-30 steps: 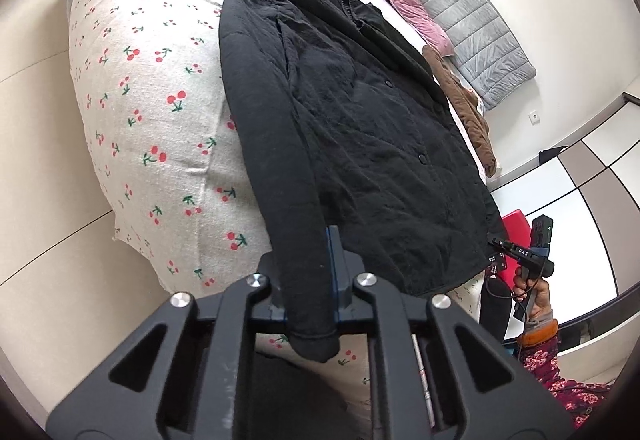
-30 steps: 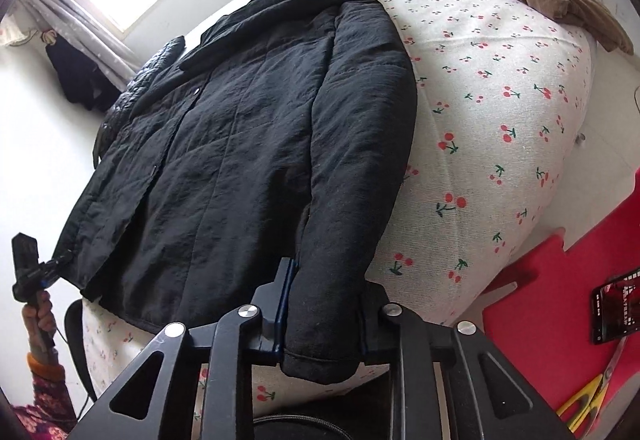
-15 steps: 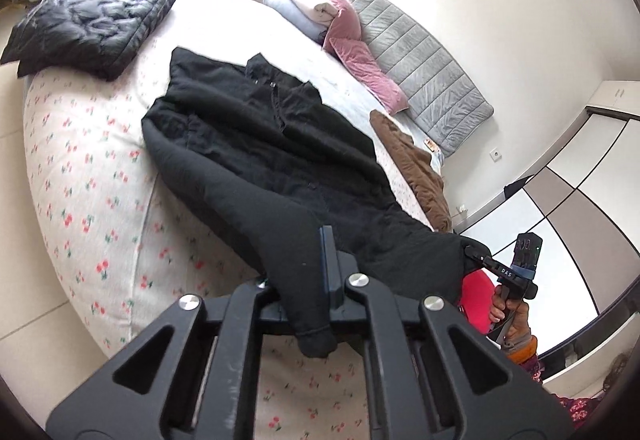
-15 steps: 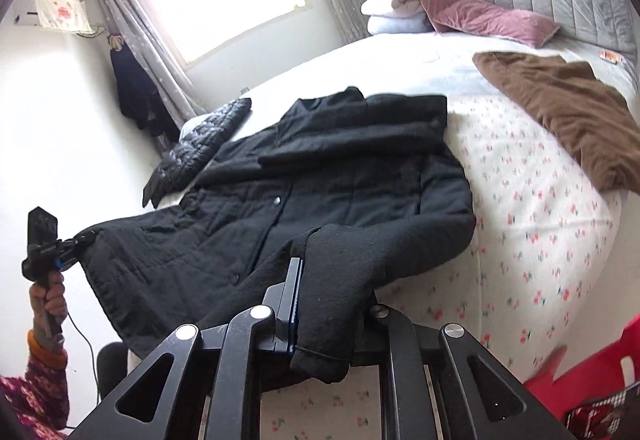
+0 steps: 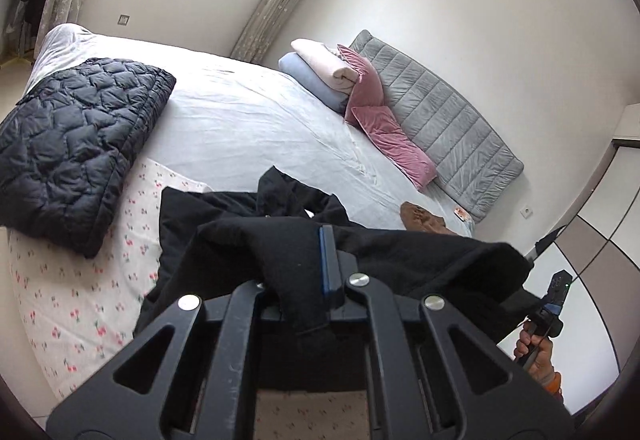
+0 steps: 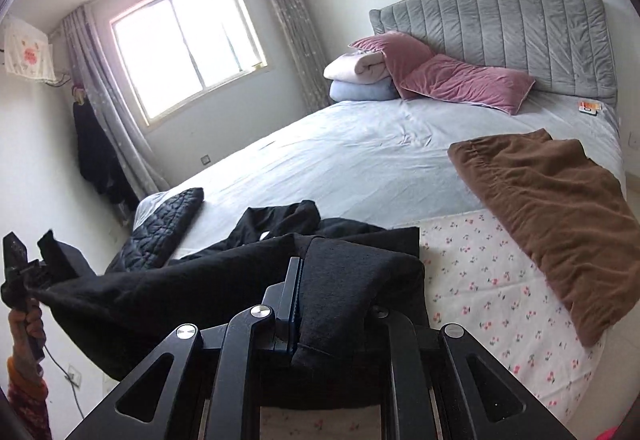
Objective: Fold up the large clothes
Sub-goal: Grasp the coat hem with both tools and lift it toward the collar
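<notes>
Bare sheet [image 6: 360,160] lies open between the quilted jacket [image 5: 76,148] and brown garment [image 6: 560,216].

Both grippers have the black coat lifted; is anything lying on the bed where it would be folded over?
Nothing visible does. The black coat hangs between the left gripper and right gripper. The quilted jacket and brown garment lie off to either side.

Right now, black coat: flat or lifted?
Lifted. Both grippers clamp the black coat's sleeve cuffs, its lower part off the bed.
</notes>
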Tool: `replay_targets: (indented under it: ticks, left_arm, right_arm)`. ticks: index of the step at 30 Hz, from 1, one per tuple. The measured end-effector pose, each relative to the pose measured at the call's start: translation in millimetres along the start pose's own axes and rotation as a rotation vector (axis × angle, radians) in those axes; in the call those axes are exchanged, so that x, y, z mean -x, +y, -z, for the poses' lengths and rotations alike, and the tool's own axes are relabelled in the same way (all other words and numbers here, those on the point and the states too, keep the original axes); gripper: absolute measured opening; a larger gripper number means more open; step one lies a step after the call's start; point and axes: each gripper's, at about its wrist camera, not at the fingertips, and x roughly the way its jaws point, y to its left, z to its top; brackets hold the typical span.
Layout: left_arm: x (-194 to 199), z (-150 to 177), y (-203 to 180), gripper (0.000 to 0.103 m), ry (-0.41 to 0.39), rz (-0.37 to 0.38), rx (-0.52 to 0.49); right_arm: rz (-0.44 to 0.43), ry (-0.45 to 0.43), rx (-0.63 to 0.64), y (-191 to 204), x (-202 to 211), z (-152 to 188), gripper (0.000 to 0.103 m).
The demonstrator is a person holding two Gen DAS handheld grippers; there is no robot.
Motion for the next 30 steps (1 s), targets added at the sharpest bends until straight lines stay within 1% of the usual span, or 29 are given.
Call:
replay_targets:
  ticks: [2,4,7,10,13,16,18,20,22,23,24,25,26,27,28,29,30]
  left_arm:
    - [-29.1,-15.1,9.2,0.009,-0.005,-0.022,0.0]
    - [-66.7,-28.6,23.7,0.009,0.002,-0.05,0.015]
    - [-123.1,-36.5,45.3,0.009,0.031,-0.099,0.043]
    - [-177.9,-29.2,67.6,0.01,0.073,-0.173,0.045]
    - [-222.7,-11.1,92.8,0.012,0.135,-0.245,0.054]
    - [-247.2,7.6,112.3,0.014,0.176,-0.289,0.07]
    - [-251.4,12.9,119.5,0.014,0.186,-0.283,0.095]
    - [-249.7,11.3,121.8,0.015,0.201,-0.262,0.124]
    - [-243.8,5.5,117.8,0.025,0.232,-0.251,0.125]
    - [-240.0,0.8,114.8,0.029,0.248,-0.246,0.119]
    - [-234.1,-3.9,111.8,0.045,0.254,-0.242,0.112]
    - [-225.1,-10.3,108.4,0.067,0.237,-0.235,0.104]
    - [-212.3,-16.7,104.6,0.076,0.193,-0.227,0.089]
    - [-200.5,-24.6,102.8,0.085,0.144,-0.215,0.073]
    - [-188.2,-31.3,100.7,0.087,0.097,-0.19,0.056]
    - [-179.6,-36.4,99.6,0.088,0.072,-0.177,0.039]
    - [-175.1,-40.0,98.8,0.089,0.063,-0.19,0.013]
  right_arm:
    - [0.019,0.012,-0.016,-10.5,-35.7,-15.4,0.015]
    - [0.039,0.028,-0.013,-19.0,-73.6,-24.4,0.015]
    - [0.065,0.074,-0.03,-31.2,-135.0,-32.7,0.016]
    - [0.093,0.129,-0.063,-44.8,-193.3,-27.3,0.016]
    - [0.121,0.185,-0.103,-60.2,-240.6,-10.3,0.018]
    - [0.141,0.225,-0.155,-78.0,-272.4,10.6,0.019]
    - [0.131,0.241,-0.192,-86.0,-283.5,20.4,0.02]
    - [0.102,0.248,-0.229,-92.7,-285.2,22.5,0.022]
    - [0.079,0.262,-0.259,-95.7,-279.7,17.6,0.024]
    - [0.058,0.263,-0.281,-96.8,-274.9,13.6,0.029]
    - [0.029,0.258,-0.307,-99.1,-268.5,9.0,0.038]
    - [-0.01,0.238,-0.337,-103.4,-259.3,3.2,0.043]
    - [-0.037,0.206,-0.365,-105.3,-249.8,-4.7,0.055]
    - [-0.056,0.165,-0.392,-110.7,-238.1,-11.9,0.064]
    - [-0.076,0.118,-0.425,-118.0,-226.1,-18.1,0.066]
    - [-0.092,0.086,-0.447,-122.5,-218.0,-24.6,0.067]
    - [-0.096,0.065,-0.451,-126.4,-211.7,-30.0,0.067]
